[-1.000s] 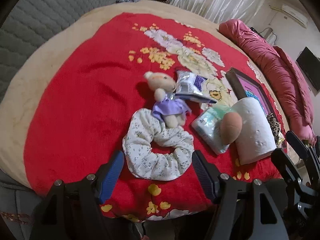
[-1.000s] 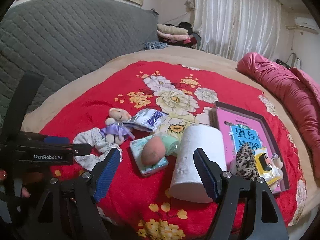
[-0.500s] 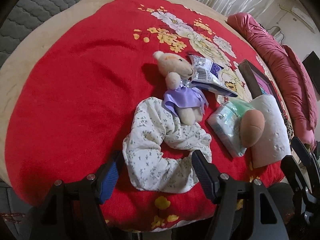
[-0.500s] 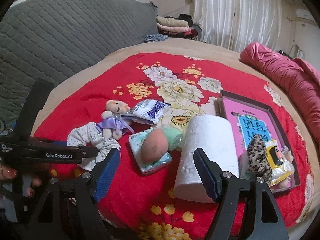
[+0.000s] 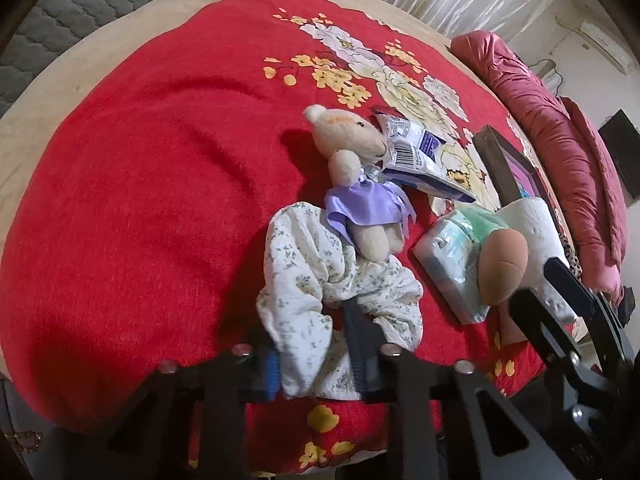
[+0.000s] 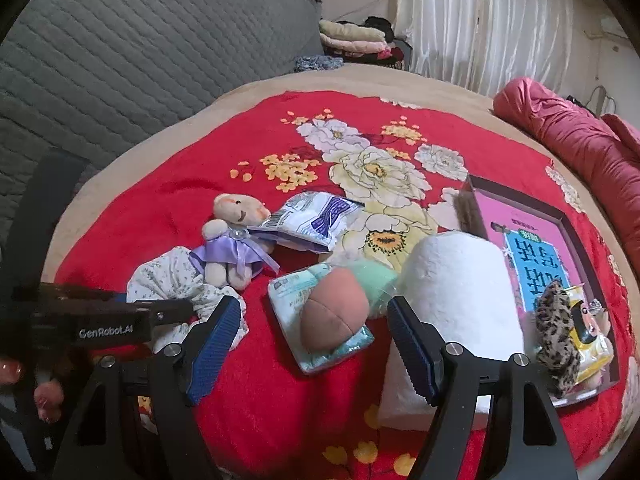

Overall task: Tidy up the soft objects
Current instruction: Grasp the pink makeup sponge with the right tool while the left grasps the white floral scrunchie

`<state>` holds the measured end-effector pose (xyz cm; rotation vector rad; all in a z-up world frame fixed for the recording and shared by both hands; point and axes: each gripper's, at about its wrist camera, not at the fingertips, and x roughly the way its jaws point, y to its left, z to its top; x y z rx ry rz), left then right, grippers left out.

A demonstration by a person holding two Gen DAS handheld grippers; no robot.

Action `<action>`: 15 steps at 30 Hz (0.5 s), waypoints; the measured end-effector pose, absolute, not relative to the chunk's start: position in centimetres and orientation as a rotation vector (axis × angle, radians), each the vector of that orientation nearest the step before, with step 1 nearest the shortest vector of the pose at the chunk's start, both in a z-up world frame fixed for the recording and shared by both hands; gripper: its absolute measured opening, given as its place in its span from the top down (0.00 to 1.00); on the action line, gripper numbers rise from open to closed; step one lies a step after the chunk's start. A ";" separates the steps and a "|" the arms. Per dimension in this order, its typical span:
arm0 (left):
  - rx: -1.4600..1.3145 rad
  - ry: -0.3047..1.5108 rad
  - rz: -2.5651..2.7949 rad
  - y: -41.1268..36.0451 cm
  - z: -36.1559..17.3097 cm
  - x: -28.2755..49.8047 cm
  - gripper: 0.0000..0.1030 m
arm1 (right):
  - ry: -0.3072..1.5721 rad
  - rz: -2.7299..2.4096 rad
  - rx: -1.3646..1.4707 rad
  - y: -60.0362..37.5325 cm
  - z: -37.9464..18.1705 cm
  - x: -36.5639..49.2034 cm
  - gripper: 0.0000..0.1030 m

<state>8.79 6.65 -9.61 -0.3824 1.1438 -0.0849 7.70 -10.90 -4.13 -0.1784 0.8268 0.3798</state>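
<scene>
**Soft things on the red blanket**

Red blanket (image 6: 168, 216) with big flowers covers the bed. On it, near the front edge, lies a white flowery scrunchie (image 5: 304, 280). The left claw (image 5: 320, 360) is closing, and the scrunchie's cloth is pinched between its blue pads. A little teddy bear (image 5: 352, 184) in a purple dress lies with its feet on the scrunchie. The right claw (image 6: 312, 344) is wide apart and holds nothing; it hangs over a brown plush ball (image 6: 332, 316) that sits on a tissue pack (image 6: 288, 296). A white paper roll (image 6: 460, 292) stands just beside them.
</scene>
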 end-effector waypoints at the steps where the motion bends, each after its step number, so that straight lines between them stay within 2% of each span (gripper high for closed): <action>1: -0.380 1.143 -0.088 6.6 -9.6 8.8 0.88 | 0.835 0.378 -0.177 -10.8 -4.3 7.9 0.25; 2: -0.380 1.141 -0.091 6.6 -9.6 8.8 0.90 | 0.844 0.378 -0.176 -10.7 -4.6 8.1 0.25; 10: -0.424 1.141 -0.112 6.9 -9.9 8.8 0.90 | 0.861 0.324 -0.214 -10.3 -6.0 9.3 0.26; 11: -0.427 1.143 -0.112 6.9 -10.0 8.8 0.90 | 0.857 0.321 -0.217 -10.2 -6.1 9.4 0.28; 15: -0.451 1.146 -0.114 7.1 -10.1 8.9 0.90 | 0.848 0.295 -0.275 -9.6 -6.5 10.0 0.46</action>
